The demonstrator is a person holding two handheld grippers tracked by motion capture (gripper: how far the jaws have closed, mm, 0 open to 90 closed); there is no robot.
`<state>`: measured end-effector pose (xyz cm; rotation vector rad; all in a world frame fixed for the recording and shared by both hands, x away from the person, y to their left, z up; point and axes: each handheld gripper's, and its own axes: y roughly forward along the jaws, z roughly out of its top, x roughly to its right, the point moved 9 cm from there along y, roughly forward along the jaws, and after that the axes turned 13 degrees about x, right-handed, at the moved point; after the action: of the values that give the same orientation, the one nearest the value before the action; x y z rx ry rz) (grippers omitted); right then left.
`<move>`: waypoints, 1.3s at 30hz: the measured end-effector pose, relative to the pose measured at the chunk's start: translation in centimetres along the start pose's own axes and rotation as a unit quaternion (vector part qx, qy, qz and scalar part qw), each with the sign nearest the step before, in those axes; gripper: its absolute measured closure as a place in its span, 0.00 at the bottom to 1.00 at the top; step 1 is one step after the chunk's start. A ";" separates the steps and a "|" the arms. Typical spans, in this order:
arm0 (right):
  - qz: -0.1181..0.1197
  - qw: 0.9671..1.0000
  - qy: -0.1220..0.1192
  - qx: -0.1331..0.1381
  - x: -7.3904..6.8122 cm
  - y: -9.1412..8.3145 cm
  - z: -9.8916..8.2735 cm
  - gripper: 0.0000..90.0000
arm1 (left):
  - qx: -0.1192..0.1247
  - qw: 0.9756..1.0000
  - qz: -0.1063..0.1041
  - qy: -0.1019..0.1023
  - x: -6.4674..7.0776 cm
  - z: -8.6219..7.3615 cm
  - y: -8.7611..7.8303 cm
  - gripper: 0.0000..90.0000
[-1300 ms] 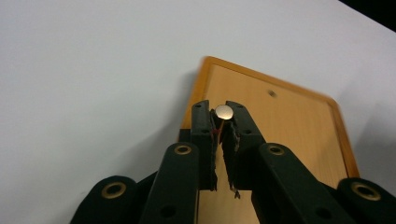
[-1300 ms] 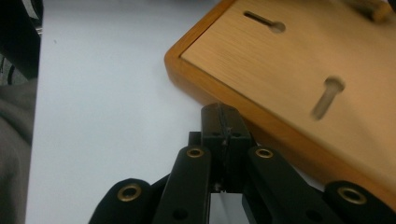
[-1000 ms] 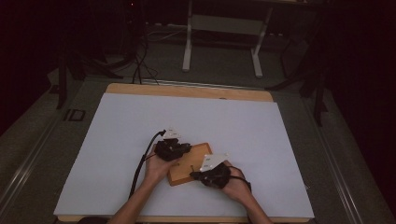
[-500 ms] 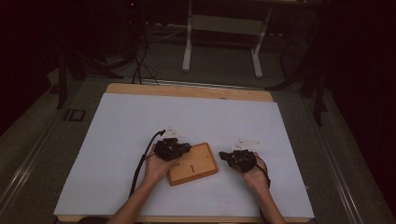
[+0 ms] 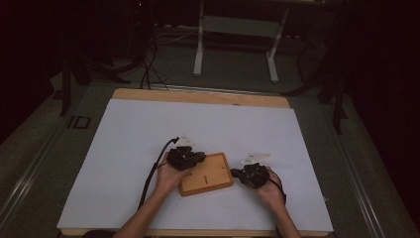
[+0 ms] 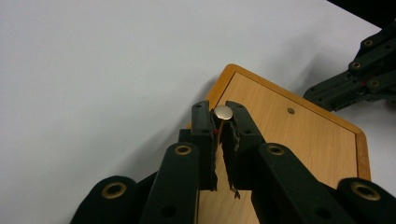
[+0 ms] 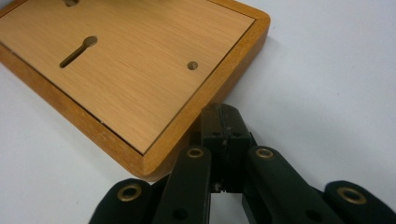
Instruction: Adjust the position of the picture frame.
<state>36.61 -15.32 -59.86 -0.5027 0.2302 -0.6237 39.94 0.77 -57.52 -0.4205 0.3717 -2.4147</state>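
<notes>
A flat wooden board with a darker rim lies on the white table, a keyhole slot and a small brass screw in its face. At the board's left corner my left gripper is shut on a small round-headed metal pin. Just off the board's right edge, my right gripper is shut with nothing between its jaws, low over the table. It also appears at the far right of the left gripper view as the right gripper.
A white sheet covers the wooden table top. The left gripper's black cable trails back towards the person. Beyond the table stand a metal frame and loose cables on the dark floor.
My right gripper has moved from above the board's near right part to the right, off the board and down towards the table. The left gripper and the board stayed in place.
</notes>
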 end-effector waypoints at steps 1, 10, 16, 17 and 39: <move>0.002 1.000 0.001 -0.003 -0.1 -0.2 -0.1 1.00 | 0.003 1.000 -0.010 -0.006 0.3 0.1 0.4 0.93; -0.001 1.000 0.004 -0.009 0.0 -0.7 -0.6 1.00 | 0.000 1.000 -0.012 -0.004 0.4 0.3 1.1 0.93; 0.003 1.000 0.006 -0.012 0.0 -0.8 -0.7 1.00 | 0.001 1.000 -0.019 -0.002 0.5 0.4 1.4 0.92; 0.003 1.000 0.006 -0.012 0.0 -0.8 -0.7 1.00 | 0.001 1.000 -0.019 -0.002 0.5 0.4 1.4 0.92; 0.010 1.000 0.002 -0.009 -0.3 -1.0 -0.9 1.00 | 0.000 1.000 -0.012 -0.011 0.8 0.5 1.8 0.92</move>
<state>35.54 -16.19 -60.04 -0.5154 0.2447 -0.6041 40.55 -1.14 -57.57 -0.4523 0.3593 -2.4309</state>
